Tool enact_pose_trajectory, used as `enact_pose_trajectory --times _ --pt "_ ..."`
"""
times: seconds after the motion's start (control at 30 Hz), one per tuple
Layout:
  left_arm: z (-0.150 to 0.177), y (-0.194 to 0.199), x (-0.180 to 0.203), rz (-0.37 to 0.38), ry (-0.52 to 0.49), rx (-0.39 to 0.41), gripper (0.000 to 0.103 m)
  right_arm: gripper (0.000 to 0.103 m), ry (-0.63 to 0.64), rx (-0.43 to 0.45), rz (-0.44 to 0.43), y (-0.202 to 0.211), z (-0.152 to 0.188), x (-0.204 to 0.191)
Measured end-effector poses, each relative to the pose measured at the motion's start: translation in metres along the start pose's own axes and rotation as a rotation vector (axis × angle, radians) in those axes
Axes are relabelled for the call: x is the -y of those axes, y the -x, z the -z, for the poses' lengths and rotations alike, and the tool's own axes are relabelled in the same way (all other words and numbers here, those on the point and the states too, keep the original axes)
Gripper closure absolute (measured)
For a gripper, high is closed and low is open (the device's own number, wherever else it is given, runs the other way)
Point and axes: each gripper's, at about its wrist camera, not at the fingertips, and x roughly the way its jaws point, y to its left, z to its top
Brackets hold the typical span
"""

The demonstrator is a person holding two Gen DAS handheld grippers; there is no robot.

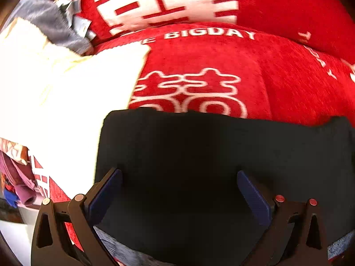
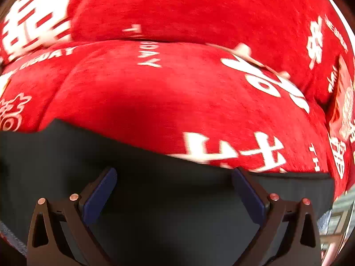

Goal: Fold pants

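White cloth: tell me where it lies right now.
Left wrist view only: the white cloth lies left of the black pants on the red cover, below a grey garment.

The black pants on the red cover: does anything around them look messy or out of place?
The black pants lie flat and tidy on the red cover. The odd spot is at far left: a grey garment lies rumpled over a white cloth, and more clothes are heaped untidily past the edge.

Black pants [image 1: 221, 155], folded flat (straight far edge), lying on red printed sofa cover [image 1: 288, 84]
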Motion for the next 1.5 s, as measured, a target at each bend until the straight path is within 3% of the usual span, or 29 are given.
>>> enact_pose_trajectory --times 0.1,0.17,0.27,0.4,0.47,0.6,0.67,0.83,0.97,1.03,1.13,1.27,1.4,1.5 --pt "0.0 0.004 -0.014 0.03 0.038 -0.006 0.0 0.0 -0.024 0.008 0.065 0.011 0.001 0.007" --pt "0.002 0.009 -0.018 0.024 0.058 0.019 0.0 0.0 0.001 0.037 0.04 0.022 0.001 -0.005" --pt "-0.002 0.005 -0.016 0.043 0.049 0.009 0.0 0.0 0.063 0.062 -0.011 0.03 -0.002 -0.041" --pt "-0.004 -0.004 -0.022 0.03 0.037 0.001 0.0 0.0 0.112 0.053 0.026 0.017 -0.011 -0.079" --pt "-0.004 -0.006 -0.037 0.03 0.067 -0.007 0.0 0.0 0.084 0.045 0.043 0.004 -0.019 -0.077" --pt "0.001 -0.003 -0.056 0.073 0.076 -0.007 0.0 0.0 -0.02 -0.015 -0.046 -0.008 -0.035 -0.056" --pt "0.009 0.004 -0.059 0.086 0.069 -0.007 0.0 0.0 -0.036 -0.02 0.008 0.003 -0.036 -0.054" --pt "0.043 0.013 -0.064 0.119 0.05 -0.009 0.0 0.0 0.067 0.002 -0.079 0.038 0.002 -0.076" --pt "0.073 0.013 -0.071 0.113 0.032 -0.002 0.0 0.0 0.175 -0.015 -0.071 0.037 0.042 -0.099" --pt "0.083 0.013 -0.08 0.149 0.041 -0.008 0.0 0.0 0.171 0.006 -0.1 0.037 0.063 -0.088" --pt "0.093 0.007 -0.092 0.094 0.041 -0.022 0.0 0.0 0.113 0.002 -0.122 0.038 0.076 -0.058" --pt "0.098 -0.003 -0.116 0.166 0.137 -0.069 0.0 0.0 0.007 -0.008 -0.09 0.035 0.085 -0.005" --pt "0.099 -0.002 -0.117 0.15 0.141 -0.067 0.0 0.0 -0.093 -0.014 -0.066 0.031 0.092 0.045" --pt "0.101 0.003 -0.117 0.128 0.148 -0.072 0.0 0.0 -0.146 -0.019 0.025 0.031 0.097 0.08"
